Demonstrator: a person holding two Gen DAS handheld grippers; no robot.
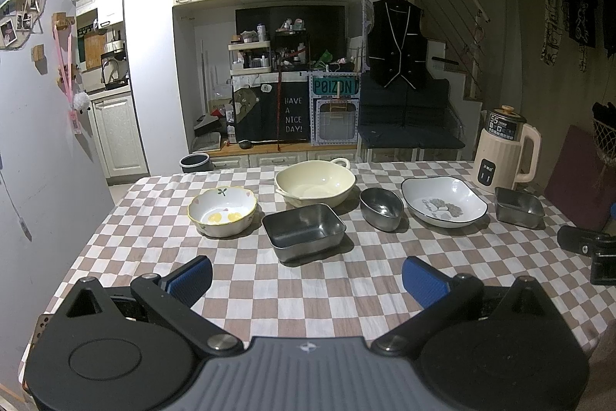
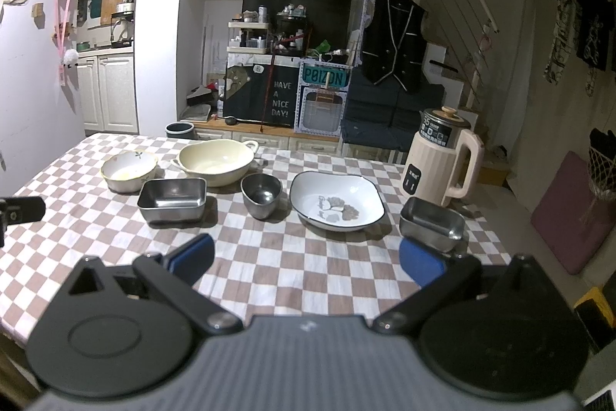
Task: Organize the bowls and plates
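Several dishes stand in a row on the checkered table [image 1: 308, 287]: a flowered bowl with a yellow rim [image 1: 222, 212] [image 2: 129, 170], a large cream bowl with handles [image 1: 315, 182] [image 2: 215, 161], a rectangular steel tray [image 1: 304, 231] [image 2: 172, 200], a small steel bowl [image 1: 381, 209] [image 2: 261, 195], a white plate with a leaf print [image 1: 442, 202] [image 2: 336, 201] and a small steel tray [image 1: 518, 207] [image 2: 431, 224]. My left gripper [image 1: 307, 282] is open and empty, in front of the rectangular tray. My right gripper [image 2: 307, 260] is open and empty, in front of the plate.
A cream electric kettle [image 1: 506, 153] [image 2: 444, 158] stands at the table's far right corner. The right gripper's body [image 1: 589, 249] shows at the right edge of the left wrist view. A purple cushion [image 2: 573, 214] lies beyond the table's right edge.
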